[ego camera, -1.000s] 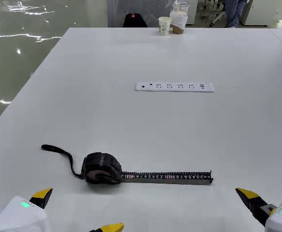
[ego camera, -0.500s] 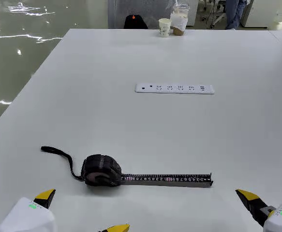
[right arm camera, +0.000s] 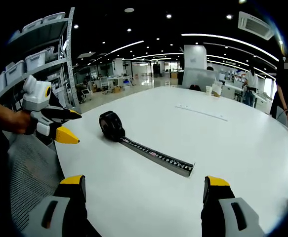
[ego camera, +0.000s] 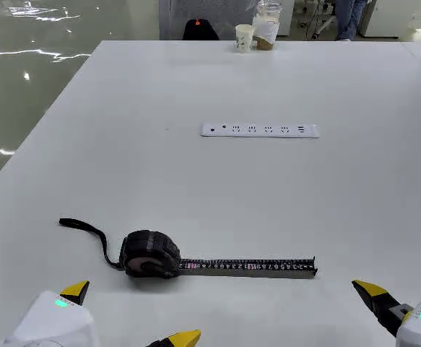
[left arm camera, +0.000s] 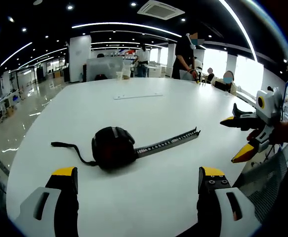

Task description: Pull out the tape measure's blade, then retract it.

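Head view: tape measure (ego camera: 151,254) sits just ahead of the left gripper (ego camera: 129,314), jaws spread, blade (ego camera: 248,267) out rightward. Left gripper view: case dead ahead, untouched. Right gripper view: right gripper (right arm camera: 144,181) gaping, blade tip just ahead, case further left.

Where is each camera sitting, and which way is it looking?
Head view: on the person's headset, looking forward and down at the tape measure on the table; yellow jaw tips poke in below.
Left gripper view: on the left gripper, looking along its open jaws; the right gripper and a hand show at right.
Right gripper view: on the right gripper, facing the blade's tip; left gripper at left.
Shared: all three see the tape measure.
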Available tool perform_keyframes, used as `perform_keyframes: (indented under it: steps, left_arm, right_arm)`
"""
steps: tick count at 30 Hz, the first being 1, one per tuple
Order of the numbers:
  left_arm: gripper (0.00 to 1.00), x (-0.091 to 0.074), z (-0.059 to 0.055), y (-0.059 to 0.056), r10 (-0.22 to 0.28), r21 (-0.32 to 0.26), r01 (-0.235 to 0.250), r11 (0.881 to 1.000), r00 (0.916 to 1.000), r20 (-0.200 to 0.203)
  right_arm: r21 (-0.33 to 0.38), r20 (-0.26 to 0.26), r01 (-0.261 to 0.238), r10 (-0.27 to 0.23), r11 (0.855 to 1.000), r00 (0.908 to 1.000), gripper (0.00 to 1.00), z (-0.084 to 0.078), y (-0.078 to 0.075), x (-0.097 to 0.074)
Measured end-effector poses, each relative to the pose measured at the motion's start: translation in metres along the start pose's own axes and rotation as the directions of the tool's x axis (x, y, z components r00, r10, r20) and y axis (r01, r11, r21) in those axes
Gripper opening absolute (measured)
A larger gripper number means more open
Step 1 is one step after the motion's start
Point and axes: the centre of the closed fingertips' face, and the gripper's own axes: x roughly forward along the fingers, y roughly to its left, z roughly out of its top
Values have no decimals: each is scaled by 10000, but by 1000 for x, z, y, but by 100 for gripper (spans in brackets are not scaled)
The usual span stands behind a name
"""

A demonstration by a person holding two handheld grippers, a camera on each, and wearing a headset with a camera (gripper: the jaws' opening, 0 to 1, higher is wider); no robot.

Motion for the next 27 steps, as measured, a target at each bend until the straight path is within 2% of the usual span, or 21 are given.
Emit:
perform_keyframes:
  steps: [4, 12, 15, 27]
  left_arm:
    - [99, 3, 1, 0, 12, -23, -12, 10000, 10000, -7]
    - [99, 10, -2, 1, 53, -199, -56, 9998, 9999, -126]
    - [99, 13, -2, 1, 35, -261, -37, 9997, 10000, -92]
    - [99, 26, 4, 6, 147, -176, -149, 9997, 9998, -122]
  right_arm:
    - [-129, -87, -228, 227, 9997, 9997, 99, -2, -2, 0]
    - [-390, -203, -366, 359, 9986, 9992, 98, -2, -11, 4]
    - [-563, -490, -502, 475, 9971, 9977, 98, -6, -13, 6]
    - [-1084, -889, -1033, 939, 9887, 9916, 95, -7, -26, 14]
